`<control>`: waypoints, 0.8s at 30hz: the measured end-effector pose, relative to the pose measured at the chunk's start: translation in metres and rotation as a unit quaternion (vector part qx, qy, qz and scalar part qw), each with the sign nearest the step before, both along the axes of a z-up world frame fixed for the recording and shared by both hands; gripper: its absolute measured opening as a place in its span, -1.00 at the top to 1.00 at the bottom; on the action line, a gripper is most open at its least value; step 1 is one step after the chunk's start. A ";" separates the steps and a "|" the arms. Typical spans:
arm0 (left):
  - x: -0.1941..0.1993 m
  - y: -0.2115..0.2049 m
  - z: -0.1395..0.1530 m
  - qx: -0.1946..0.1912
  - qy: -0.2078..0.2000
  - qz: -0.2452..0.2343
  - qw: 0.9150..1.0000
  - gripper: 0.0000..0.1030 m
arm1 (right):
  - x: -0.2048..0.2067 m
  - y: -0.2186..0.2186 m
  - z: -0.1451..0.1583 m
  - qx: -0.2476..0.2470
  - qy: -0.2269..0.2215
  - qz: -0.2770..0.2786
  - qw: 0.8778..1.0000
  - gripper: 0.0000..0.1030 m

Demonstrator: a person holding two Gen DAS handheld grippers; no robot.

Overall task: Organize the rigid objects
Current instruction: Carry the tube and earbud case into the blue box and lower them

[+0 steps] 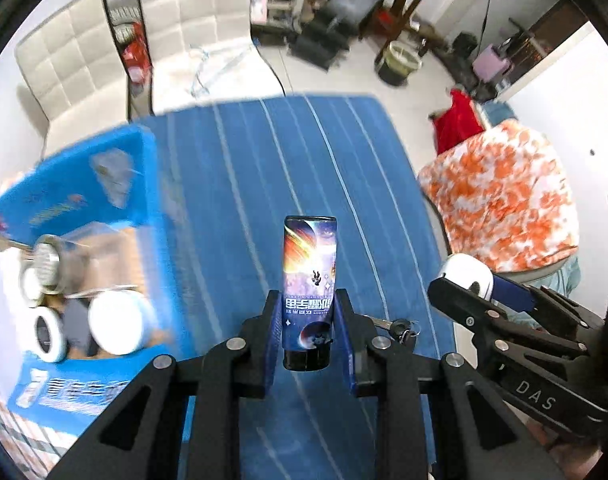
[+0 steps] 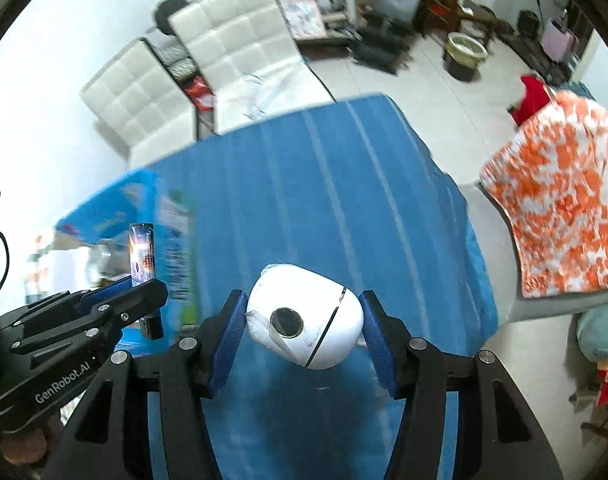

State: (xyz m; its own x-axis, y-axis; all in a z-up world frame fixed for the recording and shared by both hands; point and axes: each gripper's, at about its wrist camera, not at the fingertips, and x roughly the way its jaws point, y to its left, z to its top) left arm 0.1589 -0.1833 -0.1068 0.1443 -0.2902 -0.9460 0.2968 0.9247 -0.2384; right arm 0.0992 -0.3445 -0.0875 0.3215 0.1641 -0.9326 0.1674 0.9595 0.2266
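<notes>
Rolls of tape (image 1: 48,332) lay in the blue box (image 1: 104,208) at the far left of the left wrist view, beside a round white tub (image 1: 118,322), all blurred. The box stood on the left part of the blue striped cloth (image 1: 264,168), its near wall just left of the left gripper (image 1: 308,332).

That gripper was clamped on a slim tube (image 1: 309,276) printed with planets and stars. The tube stood upright between the blue pads (image 1: 275,332), which pressed on its lower part, black cap at the bottom and its upper end well clear above the fingers. It hung over the cloth, touching nothing else. A key (image 1: 399,326) lay on the cloth just right of the gripper, partly hidden by the right finger.

Farther right, the right gripper (image 2: 304,320) was closed on a white egg-shaped device (image 2: 307,316) with a dark round lens, tilted, a pad against each side. It too hung above the cloth. In the right wrist view the left gripper with its tube (image 2: 142,254) showed at the left, near the box (image 2: 116,208), the two grippers well apart.

Ahead of both grippers the cloth was bare as far as its far edge. Beyond that edge stood a white quilted sofa (image 2: 232,40). The cloth's right edge dropped to pale floor, with an orange-and-white cover (image 2: 563,208) beside it.
</notes>
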 end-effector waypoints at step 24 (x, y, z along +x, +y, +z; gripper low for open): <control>-0.009 0.260 -0.090 -0.045 0.152 0.170 0.973 0.56 | 0.046 0.256 -0.127 0.100 0.112 0.105 0.983 -0.16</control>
State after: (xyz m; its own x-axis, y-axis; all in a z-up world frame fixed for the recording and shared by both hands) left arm 0.1503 0.0766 -0.1971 -0.0361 -0.3591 -0.9326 -0.1201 0.9280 -0.3527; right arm 0.1452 -0.0886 -0.2142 0.0509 0.3915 -0.9187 0.0372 0.9186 0.3935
